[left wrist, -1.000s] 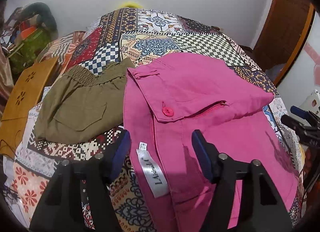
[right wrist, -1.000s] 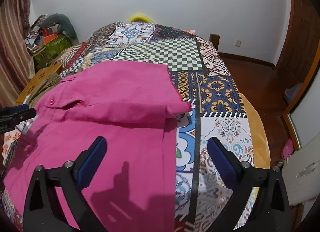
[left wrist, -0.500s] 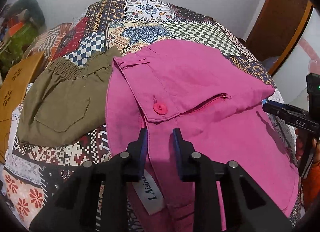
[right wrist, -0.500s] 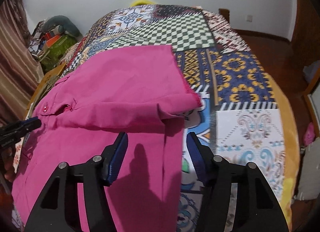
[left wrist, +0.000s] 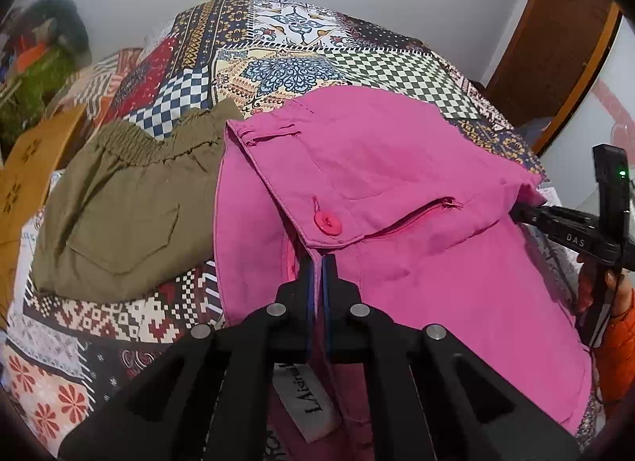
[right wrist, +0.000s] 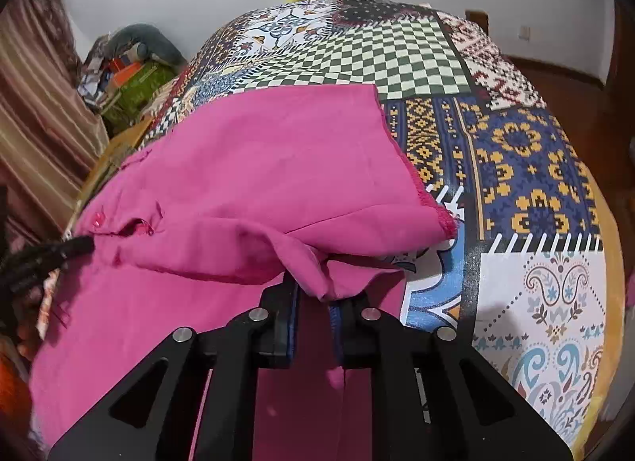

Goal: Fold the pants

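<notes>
Pink pants (left wrist: 416, 199) lie on the patterned bedspread (left wrist: 285, 64), partly folded over themselves, with a pink button (left wrist: 327, 221) and zipper fly showing. My left gripper (left wrist: 317, 266) is shut on the pink fabric just below the button, near the waistband with its white label (left wrist: 307, 405). In the right wrist view the pants (right wrist: 246, 183) fill the left half; my right gripper (right wrist: 315, 294) is shut on a bunched fold of the pink fabric at the pants' right edge. The right gripper also shows in the left wrist view (left wrist: 528, 215) at the far right.
Folded olive-green shorts (left wrist: 127, 203) lie left of the pink pants. A wooden headboard (left wrist: 27, 167) and cluttered bags (right wrist: 131, 68) are at the left. The bed's right edge (right wrist: 611, 262) drops to a wooden floor; a brown door (left wrist: 555, 44) stands beyond.
Both grippers went from wide open to shut on the pink pants, moving forward and down. The fabric at the right edge is now bunched between the right fingers.
</notes>
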Demonstrator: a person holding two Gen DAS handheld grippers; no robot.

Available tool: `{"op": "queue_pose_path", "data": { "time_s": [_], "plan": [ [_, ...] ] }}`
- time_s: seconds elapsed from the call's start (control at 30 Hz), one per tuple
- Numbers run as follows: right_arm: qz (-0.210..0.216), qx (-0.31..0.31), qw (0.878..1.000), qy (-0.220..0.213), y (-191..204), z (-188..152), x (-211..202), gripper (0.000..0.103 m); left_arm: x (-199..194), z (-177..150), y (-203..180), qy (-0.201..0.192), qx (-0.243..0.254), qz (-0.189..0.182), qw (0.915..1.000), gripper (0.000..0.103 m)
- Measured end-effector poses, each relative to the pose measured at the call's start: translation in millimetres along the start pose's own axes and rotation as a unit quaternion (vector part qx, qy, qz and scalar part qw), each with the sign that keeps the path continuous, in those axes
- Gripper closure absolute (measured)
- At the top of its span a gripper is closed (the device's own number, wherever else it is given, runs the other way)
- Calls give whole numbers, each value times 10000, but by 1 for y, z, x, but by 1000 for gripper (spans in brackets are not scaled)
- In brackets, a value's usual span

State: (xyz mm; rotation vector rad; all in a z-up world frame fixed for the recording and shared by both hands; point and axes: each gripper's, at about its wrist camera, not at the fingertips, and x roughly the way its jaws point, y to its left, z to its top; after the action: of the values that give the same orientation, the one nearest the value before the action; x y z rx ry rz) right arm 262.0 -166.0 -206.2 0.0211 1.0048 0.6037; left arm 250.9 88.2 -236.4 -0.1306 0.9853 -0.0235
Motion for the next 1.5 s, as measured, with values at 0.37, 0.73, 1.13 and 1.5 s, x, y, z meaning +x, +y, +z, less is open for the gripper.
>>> {"op": "queue_pose_path", "data": {
  "time_s": [0.37,0.73,1.13,1.5],
  "plan": [
    [-333,-263,9991,79,-3,-7,3,96,10,-1,9,89,-175,93,9998,100],
    [-461,-202,9987,109,3,-6,-18,93,-24,3,5,-14,-45,287,9996,89],
    [-458,-58,9969,-634,6,14,-75,67,-78,36,3,-629,125,431,9970,64],
    [-563,-100,9971,-505,-7,35,-47,66,-28,58,9,-333,211,425,9983,63]
  ]
}}
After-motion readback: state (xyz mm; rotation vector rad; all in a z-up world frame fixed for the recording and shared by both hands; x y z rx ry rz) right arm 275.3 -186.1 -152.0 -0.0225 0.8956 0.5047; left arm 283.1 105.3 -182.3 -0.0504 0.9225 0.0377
